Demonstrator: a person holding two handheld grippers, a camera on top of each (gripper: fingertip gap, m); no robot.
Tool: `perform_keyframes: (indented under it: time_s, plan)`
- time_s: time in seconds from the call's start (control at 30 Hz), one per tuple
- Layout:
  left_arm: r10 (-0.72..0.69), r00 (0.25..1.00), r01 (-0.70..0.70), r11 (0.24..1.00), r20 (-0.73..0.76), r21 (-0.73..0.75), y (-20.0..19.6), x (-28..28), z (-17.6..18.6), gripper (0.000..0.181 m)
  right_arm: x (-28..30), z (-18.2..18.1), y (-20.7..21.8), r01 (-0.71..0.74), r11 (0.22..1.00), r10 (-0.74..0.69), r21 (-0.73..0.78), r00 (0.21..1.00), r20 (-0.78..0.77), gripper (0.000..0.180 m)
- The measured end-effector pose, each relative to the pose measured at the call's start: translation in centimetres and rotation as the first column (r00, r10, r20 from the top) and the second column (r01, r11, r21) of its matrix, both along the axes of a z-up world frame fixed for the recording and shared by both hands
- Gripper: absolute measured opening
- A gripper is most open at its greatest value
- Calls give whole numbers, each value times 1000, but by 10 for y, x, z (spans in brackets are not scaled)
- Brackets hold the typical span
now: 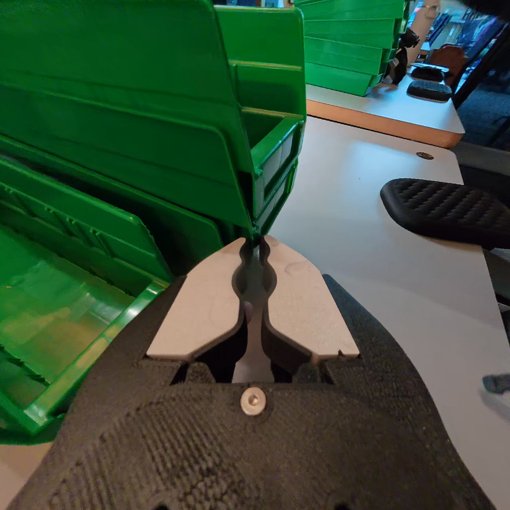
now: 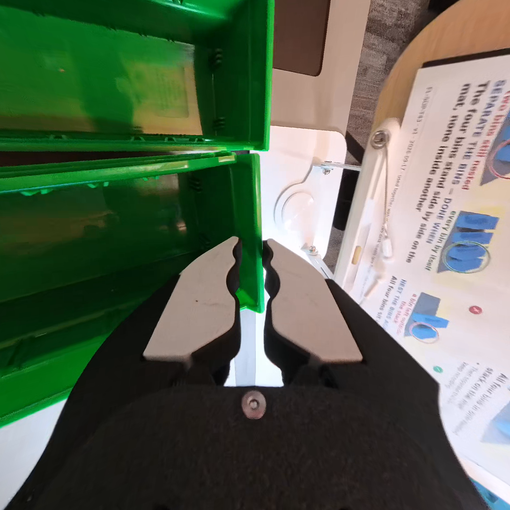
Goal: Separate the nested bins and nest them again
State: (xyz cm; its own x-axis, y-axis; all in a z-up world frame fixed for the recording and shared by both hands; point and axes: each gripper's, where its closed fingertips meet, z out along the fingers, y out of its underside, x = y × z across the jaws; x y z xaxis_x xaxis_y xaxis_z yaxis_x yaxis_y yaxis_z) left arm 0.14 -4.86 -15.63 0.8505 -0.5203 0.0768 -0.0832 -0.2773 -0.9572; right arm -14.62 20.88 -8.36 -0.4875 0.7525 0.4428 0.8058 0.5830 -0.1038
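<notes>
In the left wrist view, several green bins (image 1: 138, 110) sit nested and tilted up at the left. My left gripper (image 1: 256, 244) is shut on the thin lower corner edge of the front bin. Another green bin (image 1: 69, 317) lies open at the lower left. In the right wrist view, my right gripper (image 2: 251, 244) is shut on the end wall of a green bin (image 2: 110, 234), with one finger inside and one outside. A second green bin (image 2: 124, 77) sits just beyond it, with a narrow gap between their rims.
A white table (image 1: 358, 248) extends to the right, with a black padded armrest (image 1: 447, 212) over its edge. A further stack of green bins (image 1: 345, 55) stands on a far table. A printed instruction sheet (image 2: 441, 220) lies on a round wooden top (image 2: 386, 91) at the right. There is about 30 centimeters between the tips of the two grippers.
</notes>
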Motion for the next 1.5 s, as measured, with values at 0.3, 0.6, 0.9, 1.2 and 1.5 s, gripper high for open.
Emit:
perform_keyframes:
  time_s: [0.3,0.6,0.9,1.2,1.5]
  plan:
    - [6,998,-2,998,66,-58,-1,5,-3,7,34,58,-11,21,998,-20,64,1000,-19,10]
    - [6,990,4,997,144,-71,2,5,5,6,50,105,-20,11,993,0,120,996,-94,8]
    - [-8,997,9,1000,77,-19,4,6,4,6,52,129,-36,-3,992,19,129,992,-127,7]
    - [63,994,-55,994,-92,94,5,0,6,9,62,138,-36,12,983,35,182,967,-252,9]
    - [218,948,-130,929,-230,345,-3,-7,44,21,68,148,-41,32,970,42,241,955,-294,9]
